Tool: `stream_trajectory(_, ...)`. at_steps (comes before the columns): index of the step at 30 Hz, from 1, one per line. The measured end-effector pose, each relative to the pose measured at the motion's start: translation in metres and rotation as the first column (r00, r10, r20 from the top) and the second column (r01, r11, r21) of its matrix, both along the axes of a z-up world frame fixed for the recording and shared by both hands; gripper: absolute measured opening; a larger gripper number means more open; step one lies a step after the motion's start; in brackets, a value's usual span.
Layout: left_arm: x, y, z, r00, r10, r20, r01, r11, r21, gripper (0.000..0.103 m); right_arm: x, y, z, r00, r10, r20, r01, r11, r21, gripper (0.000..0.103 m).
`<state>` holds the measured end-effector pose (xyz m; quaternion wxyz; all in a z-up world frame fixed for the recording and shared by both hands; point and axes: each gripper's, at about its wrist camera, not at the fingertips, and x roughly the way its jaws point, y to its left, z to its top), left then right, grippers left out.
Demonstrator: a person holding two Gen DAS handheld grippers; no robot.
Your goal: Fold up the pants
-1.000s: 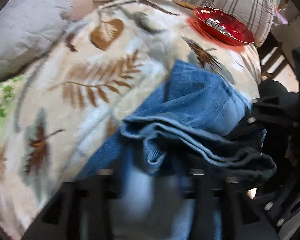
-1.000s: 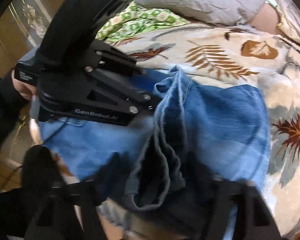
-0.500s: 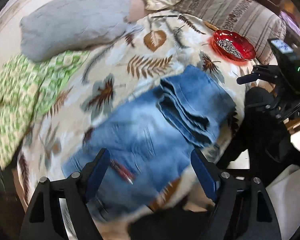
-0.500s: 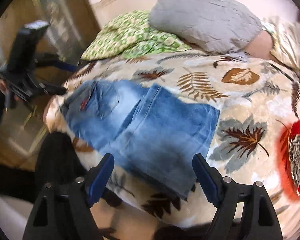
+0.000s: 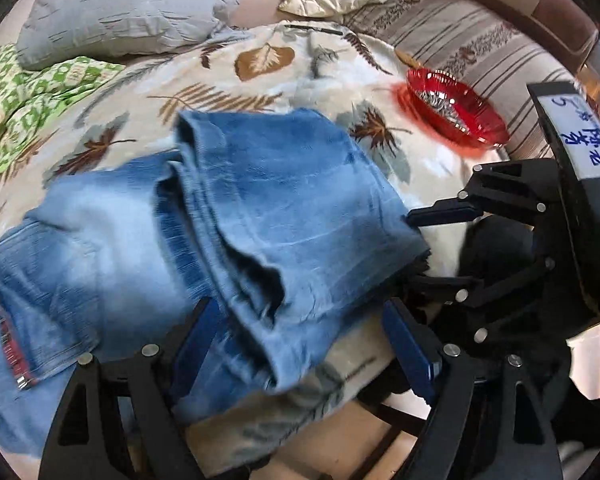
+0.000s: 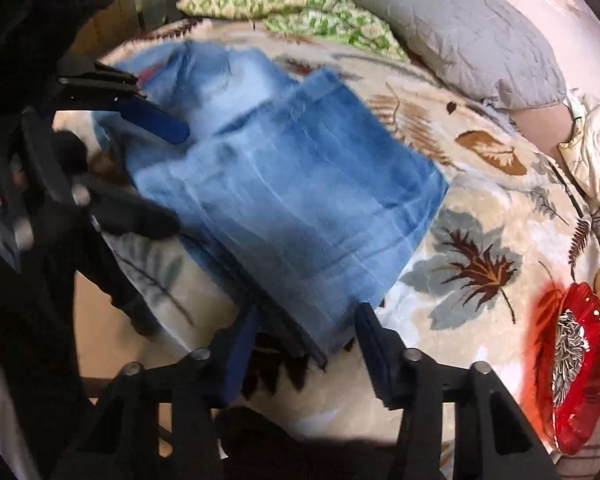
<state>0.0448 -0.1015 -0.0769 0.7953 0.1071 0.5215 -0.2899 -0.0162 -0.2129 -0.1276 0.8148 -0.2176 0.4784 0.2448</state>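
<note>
Blue jeans (image 5: pixel 284 208) lie on a leaf-print blanket (image 5: pixel 260 56), the legs folded over the upper part. They also show in the right wrist view (image 6: pixel 300 200). My left gripper (image 5: pixel 300 340) is open, its jaws straddling the near folded edge of the jeans. My right gripper (image 6: pixel 304 344) is open at the near right corner of the folded stack. It also shows in the left wrist view (image 5: pixel 440 246) at the jeans' right edge. The left gripper shows in the right wrist view (image 6: pixel 168 180), open at the stack's left side.
A red glass dish (image 5: pixel 456 108) holding seeds sits on the blanket right of the jeans; it also shows in the right wrist view (image 6: pixel 576 364). A grey pillow (image 5: pixel 132 8) and a green patterned cloth (image 5: pixel 16 96) lie at the back. A striped cushion (image 5: pixel 480 40) lies behind the dish.
Both grippers let go of the bunched jeans and pulled back a second ago. Since then both have come in close again, open, to the edges of the folded stack.
</note>
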Motion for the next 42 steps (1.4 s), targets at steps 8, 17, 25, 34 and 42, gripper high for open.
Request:
stream_trajectory(8,0.006,0.013,0.001,0.996,-0.094,-0.003,0.093,0.994,-0.060,0.009,0.006,0.010,-0.020,1.000,-0.016,0.014,0.017,0.997,-0.073,0.037)
stream_trajectory(17,0.011,0.048,-0.024,1.000,0.005,-0.004,-0.005,0.999,-0.052,0.006,0.005,0.009,-0.021,1.000,-0.029,0.005,0.029,0.998,-0.054,0.035)
stream_trajectory(25,0.001,0.068,0.027,0.996,0.056,0.074,-0.045,0.990,-0.134,0.085,-0.011,0.004,0.004,0.999,0.005,0.032,-0.005,1.000,-0.012,0.070)
stream_trajectory(34,0.086,0.040,0.040,0.983,0.183,0.024,-0.178,0.976,-0.121,0.085,0.053,-0.042,0.040,0.989,-0.148,0.024,0.140,0.967,0.212,0.070)
stream_trajectory(42,0.140,0.008,0.003,0.970,0.221,-0.098,-0.229,0.970,-0.078,0.069,0.139,-0.060,0.005,0.940,-0.270,-0.211,0.328,0.886,0.328,0.069)
